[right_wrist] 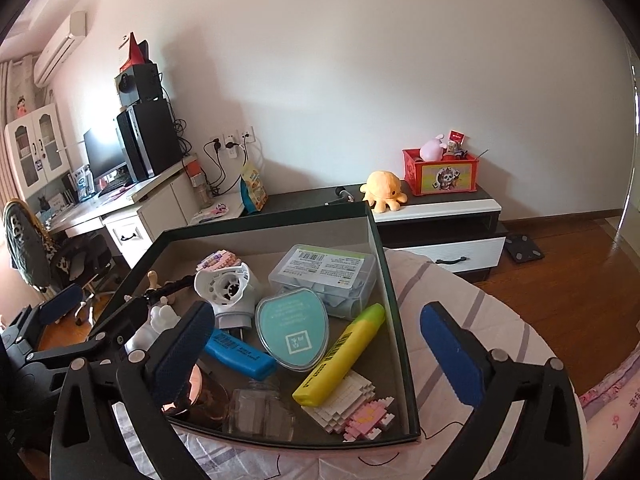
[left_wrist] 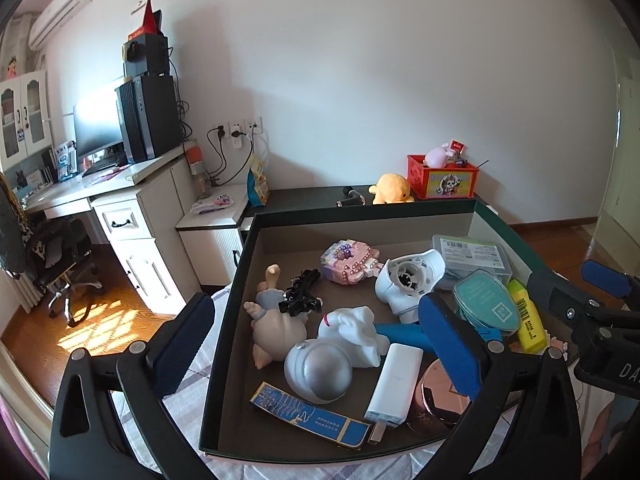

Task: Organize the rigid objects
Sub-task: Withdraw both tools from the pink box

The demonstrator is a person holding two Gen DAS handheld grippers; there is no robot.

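A dark green box [left_wrist: 228, 312] [right_wrist: 394, 292] sits on a bed and holds several rigid objects: a silver-helmet astronaut figure [left_wrist: 320, 368], a white power bank [left_wrist: 394, 384], a blue tool [right_wrist: 240, 354], a yellow highlighter [right_wrist: 340, 356] [left_wrist: 528, 322], a teal oval case [right_wrist: 292, 328] [left_wrist: 486, 302], a clear lidded box [right_wrist: 324, 276], a white round device [right_wrist: 228, 288] [left_wrist: 408, 280], a pink brick toy [left_wrist: 350, 262], and a white-pink brick toy [right_wrist: 352, 404]. My left gripper [left_wrist: 316, 344] is open and empty above the box. My right gripper [right_wrist: 316, 344] is open and empty over the box's near right corner.
A low dark cabinet [right_wrist: 440, 208] behind the box carries a yellow plush octopus [right_wrist: 384, 190] and a red toy crate [right_wrist: 440, 172]. A white desk [left_wrist: 132, 200] with a computer and a chair [left_wrist: 60, 256] stand at the left. Wooden floor [right_wrist: 560, 280] lies to the right.
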